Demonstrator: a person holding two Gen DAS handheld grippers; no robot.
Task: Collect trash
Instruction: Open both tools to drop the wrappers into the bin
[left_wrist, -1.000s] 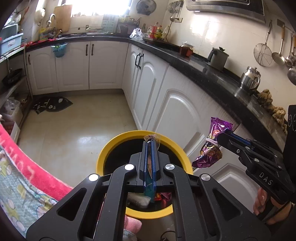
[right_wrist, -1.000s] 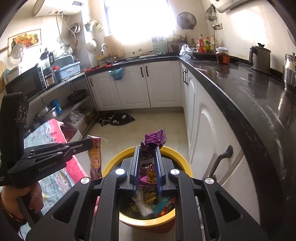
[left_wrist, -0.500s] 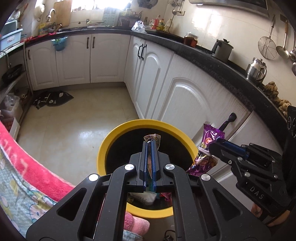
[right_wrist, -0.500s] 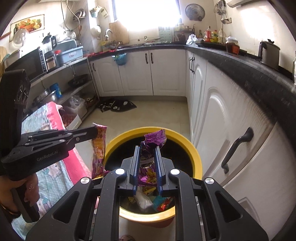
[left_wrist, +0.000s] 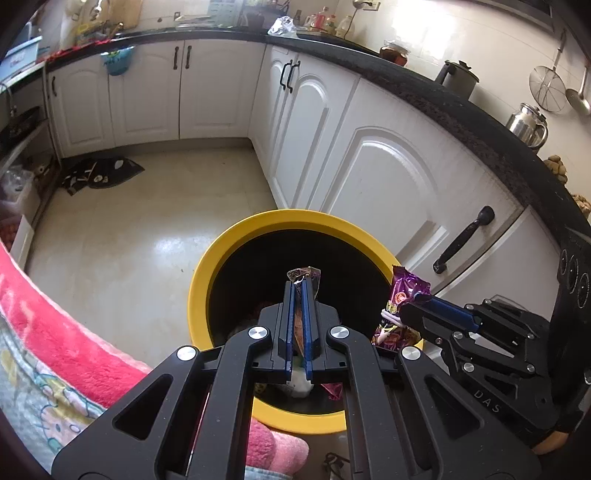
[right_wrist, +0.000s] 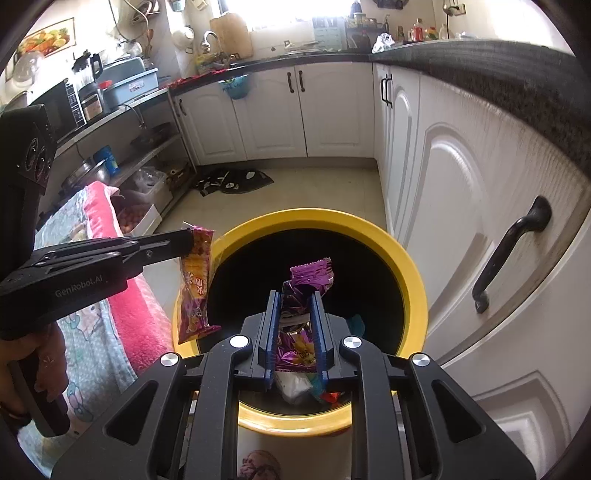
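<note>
Left tongs (left_wrist: 300, 284) pinch an orange wrapper (right_wrist: 195, 284); right tongs (right_wrist: 293, 299), jaws opening, hold a purple wrapper (right_wrist: 308, 277). The yellow bin (left_wrist: 236, 240) sits below both.

- Straight ahead of and below both pairs of fingers, the mouth of the yellow bin (right_wrist: 413, 284) gapes wide and dark; only a low heap of trash (right_wrist: 299, 386) lies at its bottom.
- Right of the right gripper (right_wrist: 293, 295) fingers, white cabinet doors (right_wrist: 454, 192) stand near, with a black handle (right_wrist: 509, 251) jutting out.
- Left of the left gripper (left_wrist: 299, 284) fingers, a pink blanket (left_wrist: 66, 336) touches the bin's rim.
- Between the two grippers lies a narrow gap over the bin.
- Beyond the fingertips, past the far rim, the pale floor (left_wrist: 147, 229) lies bare as far as a dark mat (left_wrist: 99, 173).
</note>
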